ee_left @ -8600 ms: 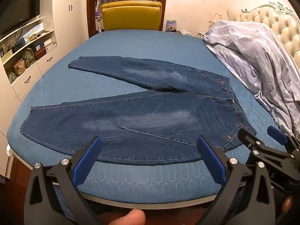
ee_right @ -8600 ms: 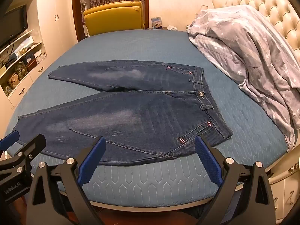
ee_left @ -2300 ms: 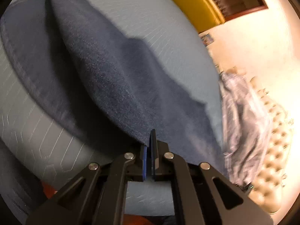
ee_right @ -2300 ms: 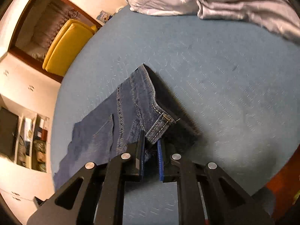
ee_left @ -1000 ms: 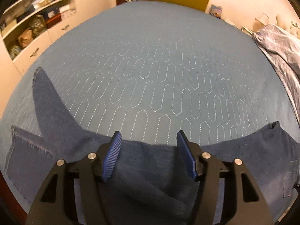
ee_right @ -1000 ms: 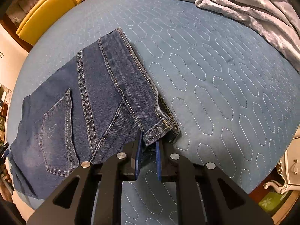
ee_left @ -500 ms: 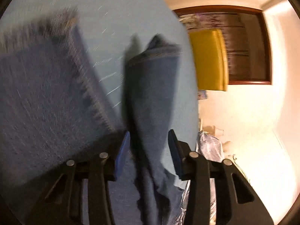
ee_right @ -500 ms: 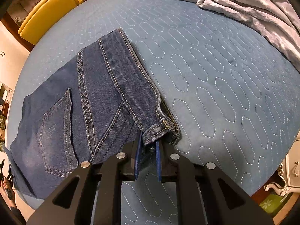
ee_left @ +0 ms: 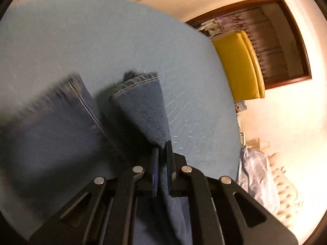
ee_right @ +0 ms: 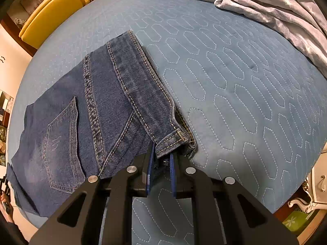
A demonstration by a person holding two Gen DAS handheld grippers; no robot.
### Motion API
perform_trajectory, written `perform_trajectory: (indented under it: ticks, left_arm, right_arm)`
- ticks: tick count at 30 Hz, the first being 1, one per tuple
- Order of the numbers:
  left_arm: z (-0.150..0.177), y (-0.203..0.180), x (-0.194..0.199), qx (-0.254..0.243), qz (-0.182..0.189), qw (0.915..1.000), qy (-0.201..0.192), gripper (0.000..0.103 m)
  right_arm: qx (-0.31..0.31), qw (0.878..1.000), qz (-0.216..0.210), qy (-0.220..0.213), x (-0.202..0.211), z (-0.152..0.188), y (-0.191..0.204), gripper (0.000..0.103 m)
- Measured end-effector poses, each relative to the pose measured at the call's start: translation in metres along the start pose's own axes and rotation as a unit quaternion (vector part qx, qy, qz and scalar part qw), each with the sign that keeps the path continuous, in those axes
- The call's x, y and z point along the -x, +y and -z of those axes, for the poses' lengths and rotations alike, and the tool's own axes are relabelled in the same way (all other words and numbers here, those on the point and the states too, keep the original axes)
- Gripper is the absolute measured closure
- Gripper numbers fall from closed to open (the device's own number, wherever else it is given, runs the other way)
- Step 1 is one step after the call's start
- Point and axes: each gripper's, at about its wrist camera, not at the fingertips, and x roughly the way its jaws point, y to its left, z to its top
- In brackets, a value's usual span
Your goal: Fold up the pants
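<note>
A wide bed [ee_right: 235,77] covered in a blue quilt stitched with long hexagons fills both views. A grey, star-printed duvet [ee_right: 265,2] is heaped at the bed's 1 o'clock edge in the right wrist view, and a yellow armchair [ee_right: 51,10] is seen beyond the bed at 11 o'clock, before a dark wooden door frame [ee_left: 294,40]. A cream tufted headboard [ee_left: 286,196] is glimpsed at 4 o'clock in the blurred left wrist view, and a pale cabinet with curled handles [ee_right: 318,185] at 4 o'clock in the right wrist view. The jeans [ee_right: 98,110] lie folded lengthwise on the quilt, back pocket up, the waistband running from 12 o'clock down to the right claw [ee_right: 160,171]. That claw is clamped on the waistband's corner, denim being pinched between its blue pads. The left claw [ee_left: 161,169] has just been closing and is now pressed tight on a leg hem [ee_left: 143,106], which is raised off the quilt, the other leg [ee_left: 51,132] lying flat at 9 o'clock.
</note>
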Motion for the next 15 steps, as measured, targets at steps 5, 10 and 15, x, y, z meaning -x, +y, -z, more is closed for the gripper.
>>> perform_trajectory:
  ticks: [5,10,15]
  left_arm:
    - [0.030,0.034,0.063,0.025,-0.038,0.9987,-0.023,0.097]
    - [0.051,0.096,0.063,0.079,-0.054,0.9953,0.003,0.101]
    - [0.017,0.039,0.051,0.040,-0.062,0.9972,0.011,0.102]
  right_arm:
    - [-0.010,1.000,-0.018,-0.002,0.000,0.001,-0.006,0.093]
    - [-0.005,1.000,-0.020,0.001,0.002,0.001,-0.004,0.093]
    - [-0.013,0.999,-0.026,0.016,0.006,-0.009,-0.004,0.093]
